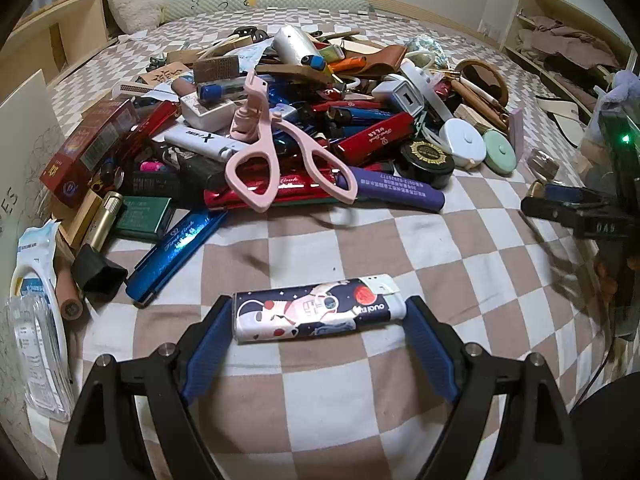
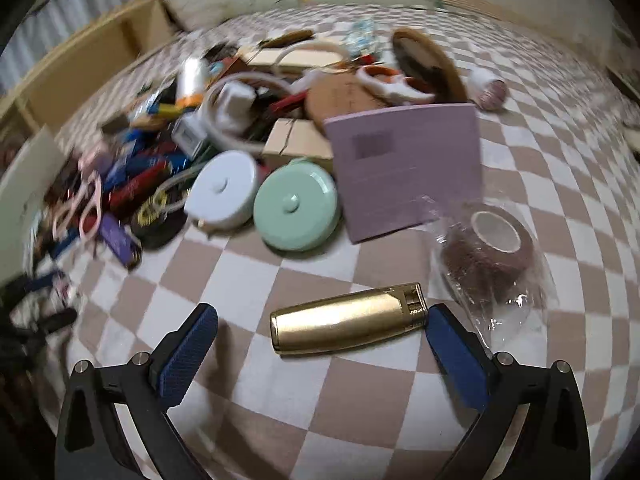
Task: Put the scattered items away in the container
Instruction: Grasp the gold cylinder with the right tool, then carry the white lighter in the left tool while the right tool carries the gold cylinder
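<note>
Checkered beige-and-white bedspread [image 1: 400, 240] carries a heap of scattered items [image 1: 280, 120] toward the headboard, pink plastic eyelash curler [image 1: 276, 152] sprawled on top. Left gripper [image 1: 320, 322] has its fingers clamped end-to-end on the astronaut-print lighter [image 1: 318, 308], open bedspread just ahead. Right gripper [image 2: 322, 334] fingers spread wide around the brushed gold lighter [image 2: 346, 322], one pad touching; crinkly bagged tape roll [image 2: 494, 252] crowds alongside.

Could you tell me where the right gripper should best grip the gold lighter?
Probably across its smooth middle body, from above. The gold lighter lies flat on the bedspread, lengthwise between the open right gripper pads; rolling the wrist would put them on its long sides.
</note>
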Demonstrator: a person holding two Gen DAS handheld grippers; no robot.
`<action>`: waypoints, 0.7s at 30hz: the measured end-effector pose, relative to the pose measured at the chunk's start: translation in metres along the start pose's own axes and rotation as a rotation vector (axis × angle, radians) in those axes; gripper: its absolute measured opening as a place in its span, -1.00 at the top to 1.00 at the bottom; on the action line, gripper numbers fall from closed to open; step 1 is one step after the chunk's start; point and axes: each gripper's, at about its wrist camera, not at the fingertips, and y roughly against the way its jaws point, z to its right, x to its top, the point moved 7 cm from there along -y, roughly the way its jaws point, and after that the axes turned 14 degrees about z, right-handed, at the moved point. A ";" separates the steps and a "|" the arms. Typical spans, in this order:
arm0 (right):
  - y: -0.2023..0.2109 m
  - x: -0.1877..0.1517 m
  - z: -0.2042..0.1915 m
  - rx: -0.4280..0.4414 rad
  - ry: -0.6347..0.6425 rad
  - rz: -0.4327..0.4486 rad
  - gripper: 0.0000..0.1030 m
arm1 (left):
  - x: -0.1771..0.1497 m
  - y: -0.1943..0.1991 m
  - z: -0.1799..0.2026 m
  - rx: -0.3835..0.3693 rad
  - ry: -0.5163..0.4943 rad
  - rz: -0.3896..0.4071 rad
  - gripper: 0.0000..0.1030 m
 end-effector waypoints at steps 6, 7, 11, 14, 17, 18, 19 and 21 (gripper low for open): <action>0.003 0.002 0.007 -0.016 0.045 0.002 -0.52 | -0.001 -0.001 0.001 0.008 -0.013 0.002 -0.65; 0.006 0.003 0.010 -0.017 0.038 0.006 -0.49 | -0.001 -0.001 0.001 0.009 -0.014 0.002 -0.65; 0.008 0.001 0.008 -0.024 0.055 0.008 -0.49 | -0.001 -0.001 0.002 0.007 -0.012 0.003 -0.65; 0.008 0.001 0.000 -0.032 0.054 0.008 -0.49 | -0.001 -0.001 0.001 0.007 -0.007 0.003 -0.65; 0.011 -0.002 -0.007 -0.040 0.058 -0.003 -0.49 | 0.000 0.000 0.002 0.003 -0.005 0.002 -0.65; 0.014 -0.004 -0.007 -0.048 0.061 -0.009 -0.49 | 0.000 0.000 0.003 0.003 -0.007 0.003 -0.65; 0.015 -0.006 -0.009 -0.058 0.059 -0.014 -0.49 | 0.000 0.001 0.003 0.003 -0.008 0.002 -0.65; 0.017 -0.007 -0.010 -0.074 0.052 -0.024 -0.49 | 0.000 0.002 0.003 0.003 -0.013 0.003 -0.65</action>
